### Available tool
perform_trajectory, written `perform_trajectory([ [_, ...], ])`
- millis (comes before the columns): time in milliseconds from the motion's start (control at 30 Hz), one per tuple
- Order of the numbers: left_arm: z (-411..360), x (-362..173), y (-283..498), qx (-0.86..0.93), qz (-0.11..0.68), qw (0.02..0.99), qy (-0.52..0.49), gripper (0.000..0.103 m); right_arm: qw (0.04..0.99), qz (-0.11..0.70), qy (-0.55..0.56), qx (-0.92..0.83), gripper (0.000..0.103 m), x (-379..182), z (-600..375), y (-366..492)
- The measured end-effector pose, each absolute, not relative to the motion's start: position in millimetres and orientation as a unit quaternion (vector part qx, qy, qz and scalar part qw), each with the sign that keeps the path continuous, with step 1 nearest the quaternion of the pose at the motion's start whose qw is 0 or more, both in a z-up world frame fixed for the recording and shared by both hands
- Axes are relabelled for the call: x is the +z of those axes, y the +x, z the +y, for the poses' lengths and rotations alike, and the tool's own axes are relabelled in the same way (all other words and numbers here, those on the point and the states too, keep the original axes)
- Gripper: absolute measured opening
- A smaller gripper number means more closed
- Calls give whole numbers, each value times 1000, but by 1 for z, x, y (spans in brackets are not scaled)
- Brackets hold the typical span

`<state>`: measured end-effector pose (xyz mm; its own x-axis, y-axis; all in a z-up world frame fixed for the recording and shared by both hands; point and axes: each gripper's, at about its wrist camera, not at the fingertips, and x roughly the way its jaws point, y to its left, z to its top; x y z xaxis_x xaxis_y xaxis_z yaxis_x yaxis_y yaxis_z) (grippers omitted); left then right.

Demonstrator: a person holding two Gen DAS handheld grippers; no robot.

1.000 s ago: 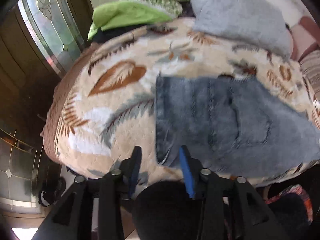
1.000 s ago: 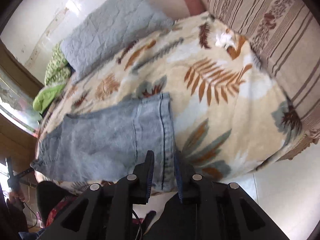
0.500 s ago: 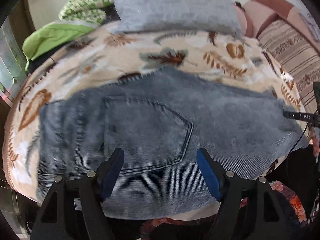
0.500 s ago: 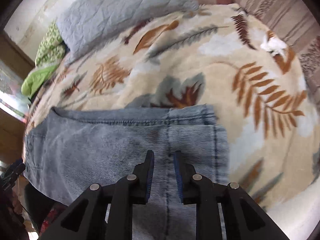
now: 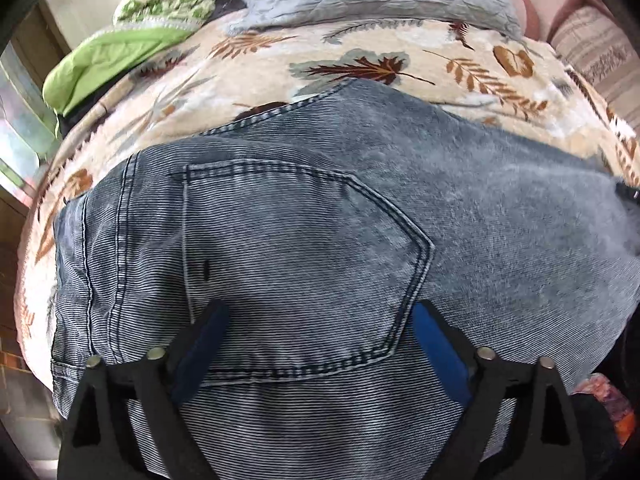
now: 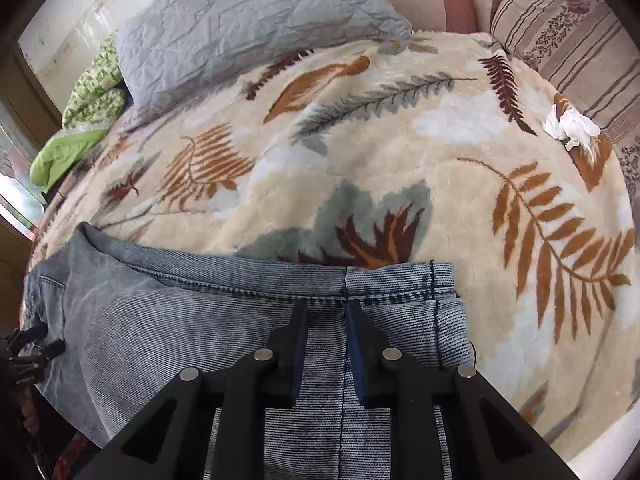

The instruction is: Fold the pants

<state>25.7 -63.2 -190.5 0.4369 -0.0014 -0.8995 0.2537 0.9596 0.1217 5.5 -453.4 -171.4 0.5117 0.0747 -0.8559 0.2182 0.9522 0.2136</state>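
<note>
Grey-blue denim pants (image 5: 320,240) lie flat on a leaf-print blanket (image 5: 380,64), back pocket up, waistband at the left. My left gripper (image 5: 320,320) is wide open, low over the pocket's lower edge, with nothing between its fingers. In the right wrist view the pants' leg end (image 6: 360,292) lies over the blanket (image 6: 400,160), hem to the right. My right gripper (image 6: 326,316) hovers just over the leg seam, its jaws a narrow gap apart, with no cloth held.
A grey quilted pillow (image 6: 248,24) lies at the back. Green bedding (image 5: 120,48) sits at the back left. A striped cushion (image 6: 572,32) and a crumpled white tissue (image 6: 570,126) are on the right. The bed's front edge is just under both grippers.
Both grippers moved forward and down over the pants. The left gripper swung right from the waistband corner onto the pocket and opened wide. The right stayed narrow.
</note>
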Motion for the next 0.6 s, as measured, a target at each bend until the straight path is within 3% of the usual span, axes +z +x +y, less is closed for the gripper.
perform_trajectory([
  [67,-65,-192,20,-76,517,844,119,103,860,479,173,-36,24,-166,-455,2],
  [233,-63,-195,17,-69,503,855,102,103,881,445,160,17,24,-151,-429,-2],
  [600,-55,-199,6,-86,451,884,90,103,855,487,114,140,25,-154,-308,28],
])
